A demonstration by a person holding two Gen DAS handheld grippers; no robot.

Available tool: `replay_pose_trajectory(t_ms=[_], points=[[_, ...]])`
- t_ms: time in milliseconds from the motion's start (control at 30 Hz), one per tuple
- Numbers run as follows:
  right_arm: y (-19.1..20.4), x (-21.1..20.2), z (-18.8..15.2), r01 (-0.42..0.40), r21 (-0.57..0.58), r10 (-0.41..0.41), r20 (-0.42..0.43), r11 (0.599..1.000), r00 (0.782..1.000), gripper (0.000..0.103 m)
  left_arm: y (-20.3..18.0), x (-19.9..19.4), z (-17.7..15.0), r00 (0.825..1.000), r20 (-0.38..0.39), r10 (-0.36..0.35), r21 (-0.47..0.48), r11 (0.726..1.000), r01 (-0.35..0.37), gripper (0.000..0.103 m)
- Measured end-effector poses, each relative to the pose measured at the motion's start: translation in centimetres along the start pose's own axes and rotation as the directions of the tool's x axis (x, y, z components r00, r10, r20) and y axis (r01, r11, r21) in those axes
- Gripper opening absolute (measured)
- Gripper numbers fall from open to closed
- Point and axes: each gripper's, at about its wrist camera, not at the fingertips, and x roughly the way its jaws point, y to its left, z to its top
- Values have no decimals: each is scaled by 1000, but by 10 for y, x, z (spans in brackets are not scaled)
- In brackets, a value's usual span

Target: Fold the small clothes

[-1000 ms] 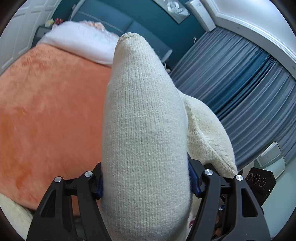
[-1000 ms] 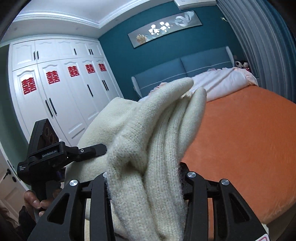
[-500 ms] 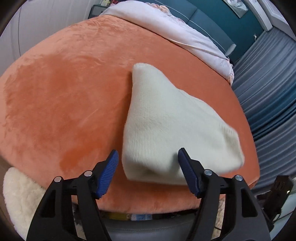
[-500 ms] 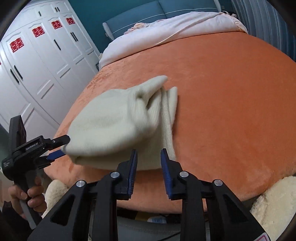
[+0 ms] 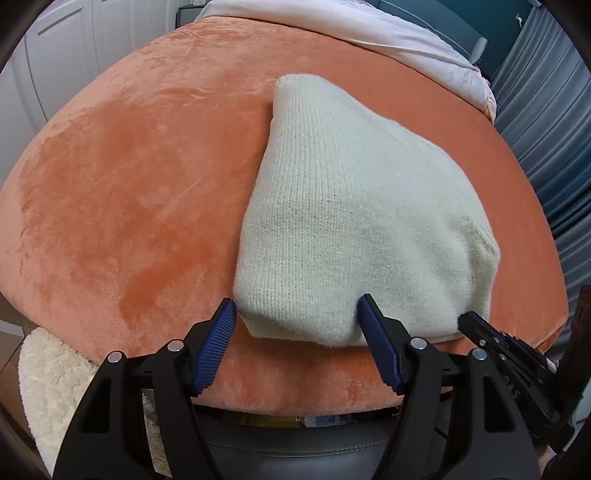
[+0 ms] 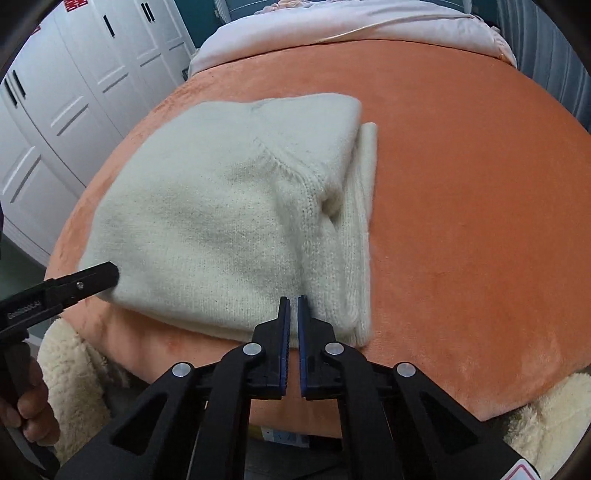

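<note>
Cream knit sweater (image 5: 354,221) lies folded in a bundle on the orange bed cover (image 5: 129,192), close to the near edge of the bed. My left gripper (image 5: 295,325) is released, blue pads spread wide, nothing between them; the sweater's near left corner sits just ahead of the gap, and the right pad looks like it touches the fuzzy hem, though I cannot tell for sure. My right gripper (image 6: 291,306) is nearly clenched, only a thin slit between the blue pads, gripping nothing; its tips are right at the sweater's (image 6: 229,221) near edge, over the knit, contact unclear. In the right wrist view a ribbed seam runs diagonally across the top layer, and a narrower folded strip, maybe a sleeve, sticks out along the bundle's right side, lying flat on the bed cover (image 6: 461,184). Left gripper (image 6: 79,282) shows at the left of that view, its tip at the sweater's near left corner, my hand (image 6: 26,410) wrapped on its handle. In the left wrist view the right gripper's (image 5: 480,332) black finger comes in from the right, at the sweater's near right corner. Pale pink bedding (image 6: 351,22) is bunched at the far end of the bed. White wardrobe doors (image 6: 74,81) on the left, grey-blue curtains (image 5: 546,110) on the right. Fluffy cream rug (image 5: 48,387) below the bed's edge.
</note>
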Motion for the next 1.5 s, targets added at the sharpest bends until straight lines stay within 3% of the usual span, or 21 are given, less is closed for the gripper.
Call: replay_pose_trajectory(t_ms=[267,400,767,1000,1433,1500], points=[[10,-59,-21,98,-25,-94,122,995,988,8,-26,-17,-10,997,46,64,77,995,-67,69],[9,-57,-16,98,0,-97,123,995,988,10,-42,-25,-17,993,82,87,114,989,-96,70],[7,-65,-42,110,26,-112,137,994,984,20,-64,-43,-41,976,163,145,135,976,-168,81],[3,-66,-55,138,28,-141,163,990,977,40,-71,-41,-56,967,183,177,154,966,-206,82],[7,-69,-64,168,24,-170,184,985,968,52,-76,-46,-70,946,237,221,156,952,-262,83],[9,-69,-65,172,24,-173,182,985,968,53,-77,-47,-71,944,242,223,157,951,-265,87]])
